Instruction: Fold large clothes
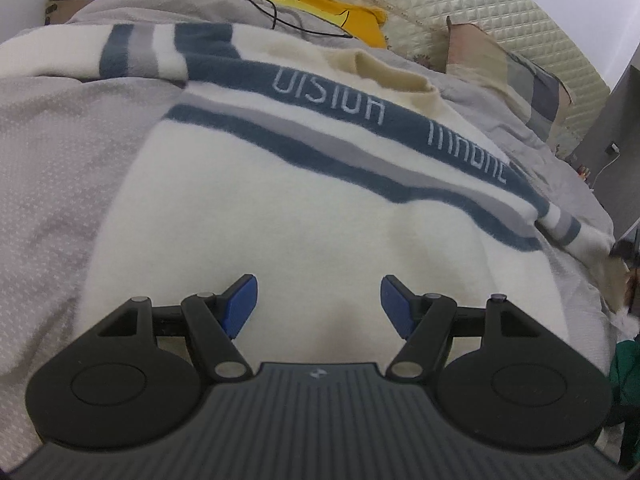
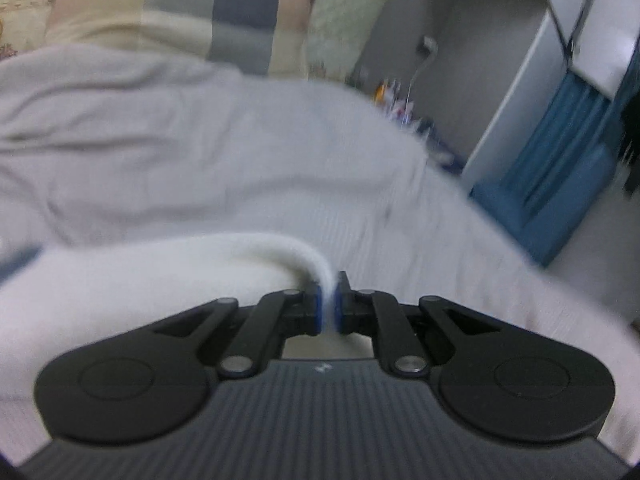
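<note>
A cream sweater [image 1: 280,208] with blue and grey stripes and pale lettering lies spread on the bed, its collar toward the headboard. My left gripper [image 1: 318,304] hovers open just above the sweater's plain lower body, with nothing between its blue pads. In the blurred right wrist view my right gripper [image 2: 329,304] is shut on a pinched fold of the sweater's cream fabric [image 2: 280,252], which trails off to the left over the bed. One striped sleeve [image 1: 568,228] reaches toward the bed's right edge.
A grey bedcover [image 1: 52,168] lies under the sweater. A yellow pillow [image 1: 320,4] with a black cable sits by the quilted headboard [image 1: 480,4]. A patchwork pillow [image 2: 180,16] lies at the far right of the bed. Blue fabric [image 2: 560,168] hangs beside the bed.
</note>
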{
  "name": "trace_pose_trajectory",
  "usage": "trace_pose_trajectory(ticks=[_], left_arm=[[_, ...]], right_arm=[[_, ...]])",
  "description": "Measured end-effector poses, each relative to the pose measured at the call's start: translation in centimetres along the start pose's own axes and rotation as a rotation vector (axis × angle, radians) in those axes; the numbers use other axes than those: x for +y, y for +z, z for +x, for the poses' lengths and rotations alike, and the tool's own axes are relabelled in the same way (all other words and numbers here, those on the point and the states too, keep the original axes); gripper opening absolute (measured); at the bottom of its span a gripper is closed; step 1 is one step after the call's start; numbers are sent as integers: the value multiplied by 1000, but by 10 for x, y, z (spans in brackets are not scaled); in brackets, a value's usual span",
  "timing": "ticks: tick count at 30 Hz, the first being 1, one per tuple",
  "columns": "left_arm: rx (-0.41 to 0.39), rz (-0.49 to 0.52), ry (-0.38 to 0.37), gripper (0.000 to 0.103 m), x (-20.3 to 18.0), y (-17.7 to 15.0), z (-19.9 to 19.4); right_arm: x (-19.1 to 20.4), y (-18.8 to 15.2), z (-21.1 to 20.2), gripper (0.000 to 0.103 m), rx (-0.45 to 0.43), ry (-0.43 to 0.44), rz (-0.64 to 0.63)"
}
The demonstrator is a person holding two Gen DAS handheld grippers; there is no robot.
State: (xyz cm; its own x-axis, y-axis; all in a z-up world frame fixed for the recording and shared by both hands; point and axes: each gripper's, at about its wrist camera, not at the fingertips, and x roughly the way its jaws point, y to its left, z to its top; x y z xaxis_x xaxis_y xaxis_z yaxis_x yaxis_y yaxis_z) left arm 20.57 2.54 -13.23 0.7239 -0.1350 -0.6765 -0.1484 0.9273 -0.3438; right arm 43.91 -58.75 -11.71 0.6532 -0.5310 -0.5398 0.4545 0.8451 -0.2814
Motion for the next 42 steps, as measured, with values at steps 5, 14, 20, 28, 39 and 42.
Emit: trace_pose_trajectory(ticks=[5,14,20,28,39,42], left_arm=[[-9,29,64,73,1,3,-5],[-68,-45,85,73,16,11,-33],[-47,-72,75,74,27,10,-43],[-38,-84,54,78,38,3,-64],[6,-326,85,78,91,-9,-71],[35,-427,102,78,108,-16,-63]], right_arm=[[0,-20,-16,11,-40,47,81],[-16,-17,-107,67,-54,160,267],[0,-25,-201,67,-59,310,300],[31,-73,-312,67,-30,523,370],[69,-179,-351,67,294,751,485],[79,-204,-339,68,433,778,536]])
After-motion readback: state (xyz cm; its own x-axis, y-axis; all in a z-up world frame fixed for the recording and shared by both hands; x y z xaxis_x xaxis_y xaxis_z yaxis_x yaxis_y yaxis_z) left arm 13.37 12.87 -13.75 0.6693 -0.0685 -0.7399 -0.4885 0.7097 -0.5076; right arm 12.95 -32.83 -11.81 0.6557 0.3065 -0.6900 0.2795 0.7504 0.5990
